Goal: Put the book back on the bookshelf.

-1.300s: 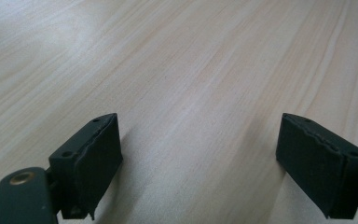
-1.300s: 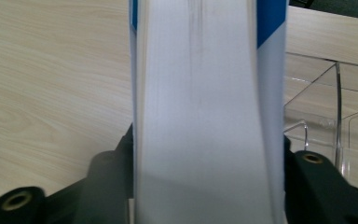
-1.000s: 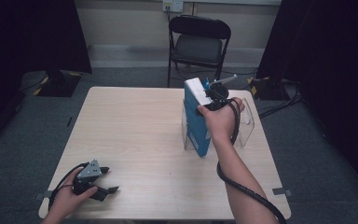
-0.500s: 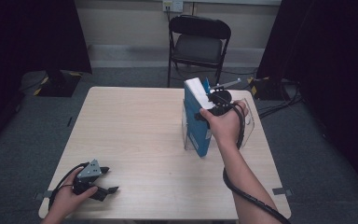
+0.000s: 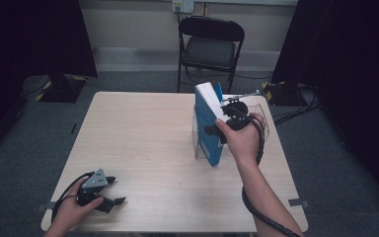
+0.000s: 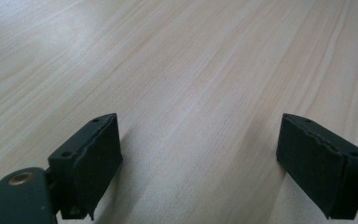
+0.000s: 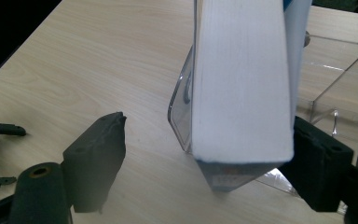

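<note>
Big pale worktop (image 5: 143, 138) first, with a clear stand (image 5: 262, 112) on it

Inside the clear stand, at its side toward the middle of the worktop: the blue book (image 5: 206, 118), standing up on its end, white pages up and toward the person, leaning only a little against the see-through wall. Looks like the main job, getting the book into the clear stand, is done

Right beside the clear stand, at the book: the right tongs (image 5: 223, 118), held in the person's right hand. Have just been opening. From the right gripper view, wide apart now, with the book between them but not squeezed; one side clearly off the book with a gap, the other side close by the cover, hard to tell if touching. So, book let go and standing by itself

Well apart from the clear stand, at the worktop's near corner on the far side from it: the left tongs (image 5: 116, 190), low on the wood in the left hand, wide apart with nothing in them

Left to do, most likely: pull the right tongs back from the clear stand without bumping the book over
</note>
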